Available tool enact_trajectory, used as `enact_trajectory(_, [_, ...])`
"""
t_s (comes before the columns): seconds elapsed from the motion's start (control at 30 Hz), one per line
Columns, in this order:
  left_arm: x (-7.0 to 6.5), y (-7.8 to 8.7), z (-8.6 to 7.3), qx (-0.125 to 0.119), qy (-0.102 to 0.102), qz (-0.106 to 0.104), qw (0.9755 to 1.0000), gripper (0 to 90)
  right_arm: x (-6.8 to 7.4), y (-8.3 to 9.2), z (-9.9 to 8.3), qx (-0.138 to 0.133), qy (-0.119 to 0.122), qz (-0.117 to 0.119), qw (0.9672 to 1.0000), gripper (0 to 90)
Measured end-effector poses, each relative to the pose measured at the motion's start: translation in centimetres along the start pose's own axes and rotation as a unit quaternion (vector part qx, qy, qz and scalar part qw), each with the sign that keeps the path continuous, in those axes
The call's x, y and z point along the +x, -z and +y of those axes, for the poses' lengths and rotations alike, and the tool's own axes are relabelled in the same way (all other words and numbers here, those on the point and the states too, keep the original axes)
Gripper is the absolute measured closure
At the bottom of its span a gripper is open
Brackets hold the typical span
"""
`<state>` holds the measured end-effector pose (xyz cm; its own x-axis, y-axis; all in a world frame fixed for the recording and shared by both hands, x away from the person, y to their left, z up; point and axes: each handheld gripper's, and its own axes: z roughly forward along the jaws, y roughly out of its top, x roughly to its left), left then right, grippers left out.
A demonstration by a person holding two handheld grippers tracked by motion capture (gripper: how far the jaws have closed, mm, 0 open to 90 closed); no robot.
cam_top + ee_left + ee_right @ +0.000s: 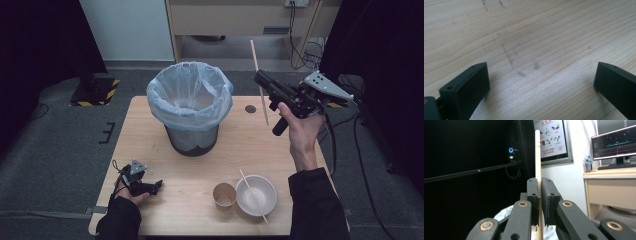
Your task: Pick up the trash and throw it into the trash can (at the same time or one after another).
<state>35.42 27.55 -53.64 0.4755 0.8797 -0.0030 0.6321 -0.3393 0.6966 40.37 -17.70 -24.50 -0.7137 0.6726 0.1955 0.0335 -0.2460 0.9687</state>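
High view: chopstick (pixel 253 196) across bowl (pixel 256 194)

Pale wood, black jaws, blue liner

The table (pixel 200 165) is light wood with fine grain and a few grey smudges and a dark round spot (pixel 250 108). The bin (pixel 192 140) is dark, lined with a pale blue see-through bag (pixel 190 95). The cup (pixel 224 195) is brown, the bowl (pixel 256 195) white, and the 2 chopsticks, one held (pixel 259 82) and one on the bowl (pixel 254 196), are pale tan. The left gripper (pixel 150 187) and right gripper (pixel 260 80) are black with grey plates; the right shows brass rivets. Sleeves are black. The floor is grey, with a yellow-and-black striped block (pixel 95 90).
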Motion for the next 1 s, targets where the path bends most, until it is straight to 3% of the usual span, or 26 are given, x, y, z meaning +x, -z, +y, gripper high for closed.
enact_trajectory(0.37, [0.0, 0.0, 0.0, -0.001, 0.0, 0.0, 1.0, 0.0, 0.3, -2.5, 0.6, -0.007, 0.004, 0.001, 1.0, 85.8])
enact_trajectory(0.7, [0.0, 0.0, 0.0, -0.001, 0.0, 0.0, 1.0, 0.0, -0.1, -5.3, -0.3, -0.015, -0.011, 0.002, 0.9998, 85.7])
enact_trajectory(1.0, [0.0, 0.0, 0.0, -0.001, 0.0, 0.0, 1.0, 0.0, 0.3, -7.7, -0.5, -0.014, -0.005, 0.008, 0.9999, 85.7])
